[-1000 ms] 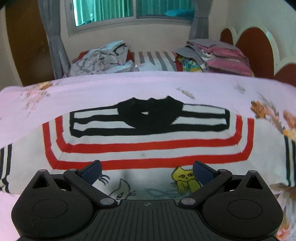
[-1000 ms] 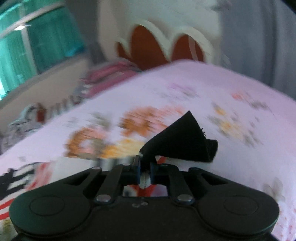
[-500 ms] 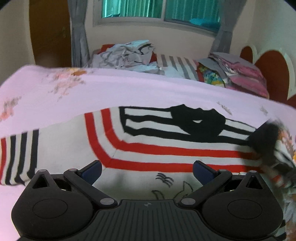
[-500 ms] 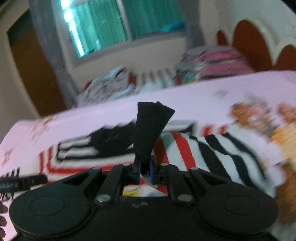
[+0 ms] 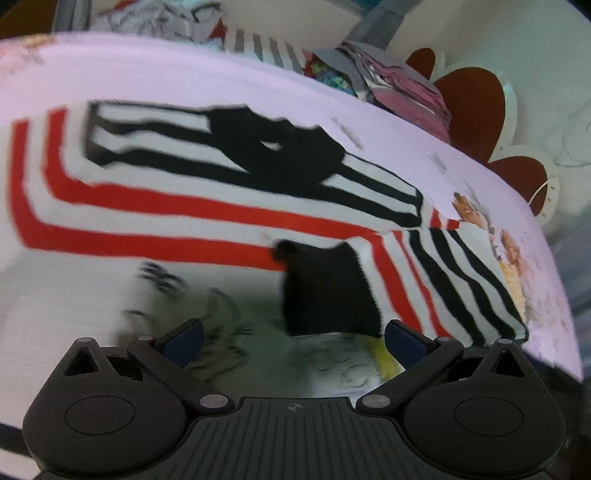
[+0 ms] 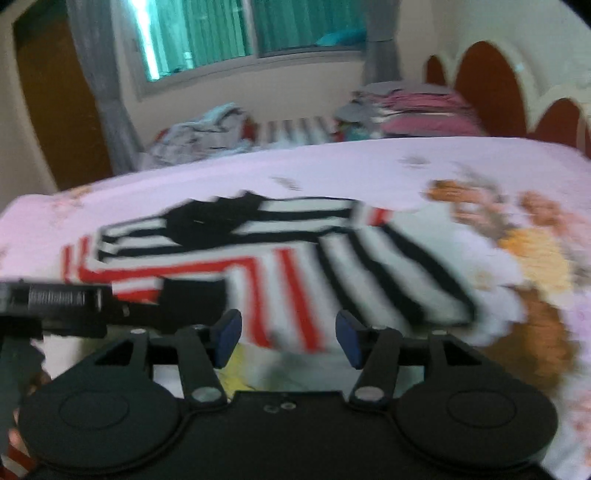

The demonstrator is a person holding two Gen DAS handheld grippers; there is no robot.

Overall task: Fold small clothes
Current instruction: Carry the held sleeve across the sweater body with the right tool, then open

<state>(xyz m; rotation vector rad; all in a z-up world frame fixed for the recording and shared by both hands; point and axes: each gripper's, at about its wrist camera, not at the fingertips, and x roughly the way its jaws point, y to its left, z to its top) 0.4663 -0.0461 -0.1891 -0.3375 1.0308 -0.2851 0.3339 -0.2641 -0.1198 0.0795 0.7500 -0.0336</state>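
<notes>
**A:** Which step is this?

**B:** The first sleeve fold, I judge. The striped shirt (image 5: 192,206) lies flat on the pink bedsheet (image 5: 184,70), collar away from the cameras, and its right sleeve (image 5: 458,273) is turned in across the body, with the black cuff (image 5: 328,291) resting on the chest near the printed drawing. The right gripper (image 6: 287,339) has just been opening its jaws; they stand apart with nothing between them, so the sleeve is released.

**A:** And the other hand?

**B:** The left gripper (image 5: 293,341) is spread wide over the lower front of the shirt, empty. In the right wrist view it shows as a dark bar at the left edge (image 6: 55,306).

**A:** What does the next move call for?

**B:** Probably the matching fold on the other side: take the left sleeve near its cuff and carry it in over the chest without dragging the body cloth. That sleeve lies off past the left edge of both views (I cannot see its cuff), so the hand must travel there first. Knit like this should bunch if pinched too shallow.

**A:** Counts?

**B:** One shirt being folded. Two grippers. One cuff visible. At the far side of the bed, one loose heap of grey clothes (image 6: 207,129) and one neat stack of pink and grey ones (image 6: 413,107) (pieces within each are too blurred to count). One window (image 6: 255,29).
</notes>
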